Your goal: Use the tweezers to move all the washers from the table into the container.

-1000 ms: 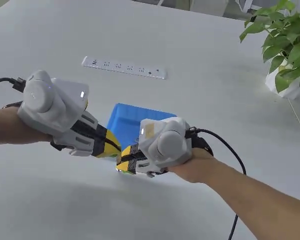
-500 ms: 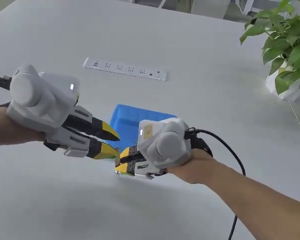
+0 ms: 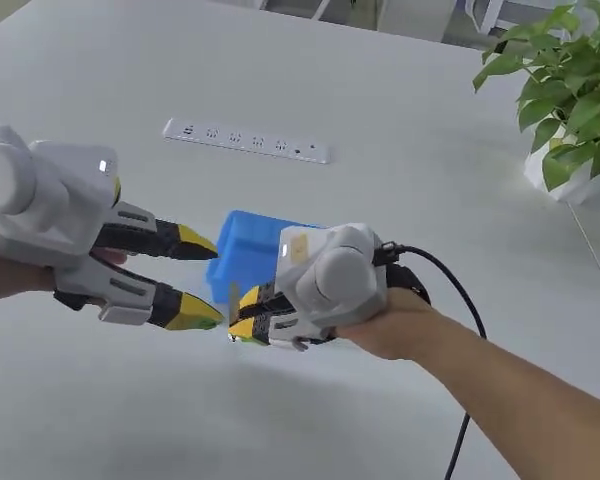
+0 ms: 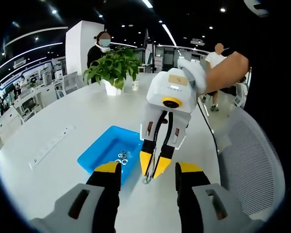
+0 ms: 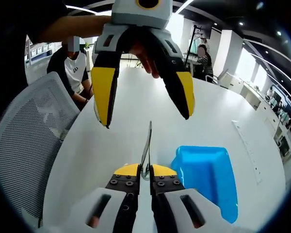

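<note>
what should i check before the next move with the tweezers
1. tweezers clamped in the right gripper: ok, fingers shut on them.
2. left gripper open and apart from the tweezers: ok.
3. blue container flat on the table beside both grippers: ok.
4. washers lying in the container: ok, a few.
5. any washers left out on the table: cannot tell.

- Nothing here is legible as a word or number.
- The tan sticker (image 3: 297, 257) on top of the right gripper (image 3: 242, 326) has print too blurred to make out.
- In the left gripper view, a faint line of lettering (image 4: 173, 89) under that sticker is too small to read.
- The marks on the power strip (image 3: 247, 140) are illegible.
</note>
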### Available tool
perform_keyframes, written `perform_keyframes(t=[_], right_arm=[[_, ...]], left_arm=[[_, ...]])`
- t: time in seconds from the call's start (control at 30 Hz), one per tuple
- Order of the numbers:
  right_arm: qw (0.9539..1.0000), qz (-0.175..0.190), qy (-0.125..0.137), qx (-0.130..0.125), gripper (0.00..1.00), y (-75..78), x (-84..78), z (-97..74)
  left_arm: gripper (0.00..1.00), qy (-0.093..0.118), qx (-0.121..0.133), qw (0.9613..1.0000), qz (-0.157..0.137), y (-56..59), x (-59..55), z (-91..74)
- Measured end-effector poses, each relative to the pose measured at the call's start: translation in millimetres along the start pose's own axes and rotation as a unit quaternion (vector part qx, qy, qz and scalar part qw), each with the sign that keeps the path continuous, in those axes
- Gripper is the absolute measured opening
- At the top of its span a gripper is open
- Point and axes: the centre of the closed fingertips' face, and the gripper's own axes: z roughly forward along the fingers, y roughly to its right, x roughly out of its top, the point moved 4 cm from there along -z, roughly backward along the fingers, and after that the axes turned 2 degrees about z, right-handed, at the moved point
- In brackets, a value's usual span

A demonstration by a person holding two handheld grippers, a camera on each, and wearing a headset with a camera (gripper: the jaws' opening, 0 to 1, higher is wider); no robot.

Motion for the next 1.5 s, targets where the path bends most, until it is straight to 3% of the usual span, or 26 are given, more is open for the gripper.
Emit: perform_keyframes(t=[0.27, 0.73, 1.2, 1.5], right_arm=[[0.9999, 0.016, 0.005, -0.001, 0.08, -0.3, 3.8, -10.1], [0.9997, 0.023, 0.011, 0.002, 0.08, 3.5, 12.4, -26.5], [0.9994, 0.022, 0.027, -0.008, 0.08, 23.5, 32.8, -48.2], [0.9992, 0.013, 0.034, -0.017, 0.08, 38.5, 38.4, -51.7]], left_arm=[[0.68, 0.012, 0.022, 0.9997, -0.003, 0.4, -0.4, -4.3], [0.84, 0.019, 0.044, 0.9988, -0.008, 3.7, -3.0, -10.4], [0.98, 0.027, 0.061, 0.9977, -0.008, 3.5, -0.6, -13.0], [0.99, 0.031, 0.06, 0.9976, -0.013, 2.7, -0.7, -14.0]])
